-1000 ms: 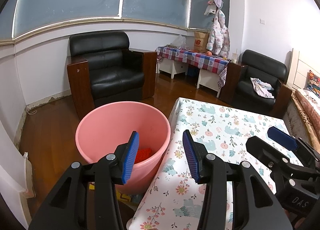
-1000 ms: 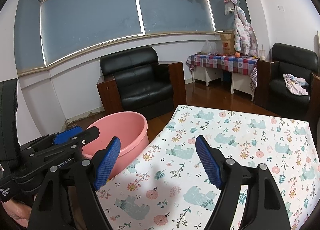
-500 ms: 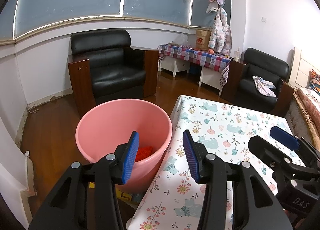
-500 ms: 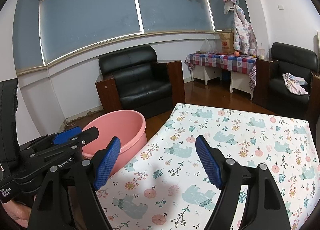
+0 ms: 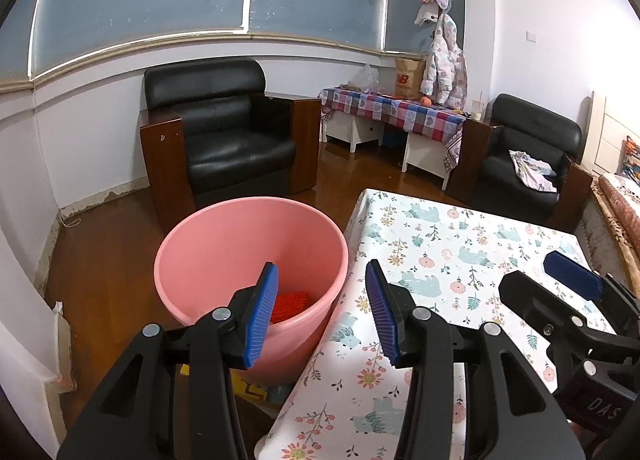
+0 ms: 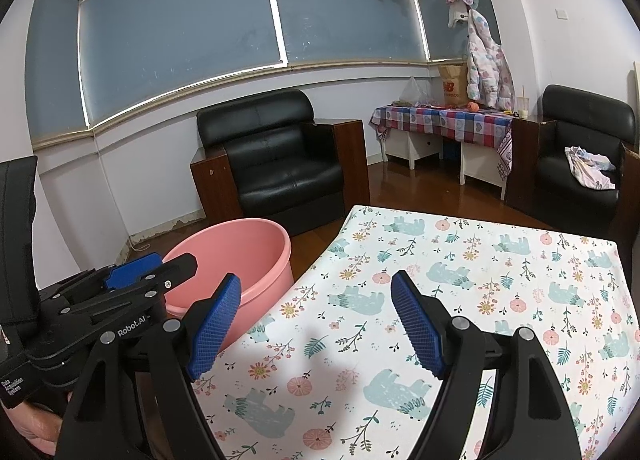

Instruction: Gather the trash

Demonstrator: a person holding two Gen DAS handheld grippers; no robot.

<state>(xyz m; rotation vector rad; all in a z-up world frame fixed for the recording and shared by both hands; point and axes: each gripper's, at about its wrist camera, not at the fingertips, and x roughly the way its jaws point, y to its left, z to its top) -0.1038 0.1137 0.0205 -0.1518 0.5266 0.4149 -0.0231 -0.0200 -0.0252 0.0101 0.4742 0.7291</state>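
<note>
In the left wrist view, the left gripper (image 5: 320, 308) has its jaws apart with nothing between them. It hangs over the edge of the pink bucket (image 5: 208, 244), which stands on the floor beside the table (image 5: 460, 244). Inside the bucket lies a red piece of trash (image 5: 290, 304).

In the right wrist view, the right gripper (image 6: 316, 324) is also spread wide and holds nothing, above the flowered tablecloth (image 6: 500, 260). The bucket's bottom is hidden here.
</note>
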